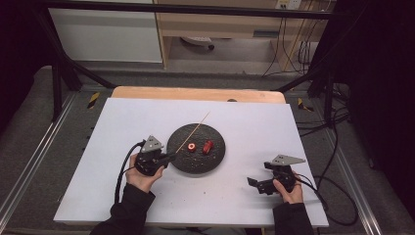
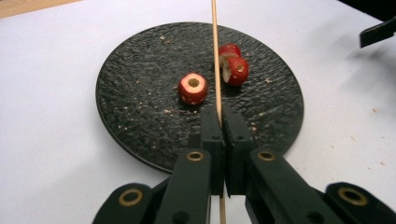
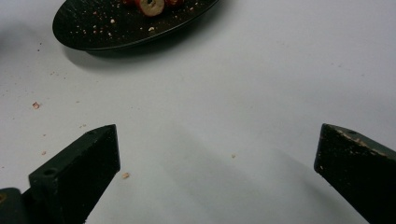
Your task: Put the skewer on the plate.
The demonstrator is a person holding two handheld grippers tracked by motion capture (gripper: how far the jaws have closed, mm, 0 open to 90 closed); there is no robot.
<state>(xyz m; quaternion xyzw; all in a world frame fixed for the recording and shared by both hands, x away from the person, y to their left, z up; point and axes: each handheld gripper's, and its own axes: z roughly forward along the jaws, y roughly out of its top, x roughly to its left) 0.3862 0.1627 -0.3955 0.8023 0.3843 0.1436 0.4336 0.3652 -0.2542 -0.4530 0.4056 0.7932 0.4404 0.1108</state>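
White table [image 1: 122, 191]; left tool [image 2: 220, 122] clamps skewer [image 2: 215, 56].

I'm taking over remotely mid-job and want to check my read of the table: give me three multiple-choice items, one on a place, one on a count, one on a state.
1. Where do the red fruit pieces lie?
A. On the black plate
B. On the bare white table
C. Between the right gripper's jaws

2. How many fruit pieces are on the plate?
A. One
B. Three
C. Six

3. How does the left gripper stand?
A. Wide open over the plate
B. Shut on the wooden skewer
C. Shut on a fruit piece

Answers:
1 A: the left gripper view shows them all resting on the plate.
2 B: one piece lies apart, two touch each other.
3 B: its jaws pinch the skewer, while the right gripper stands open over the table.
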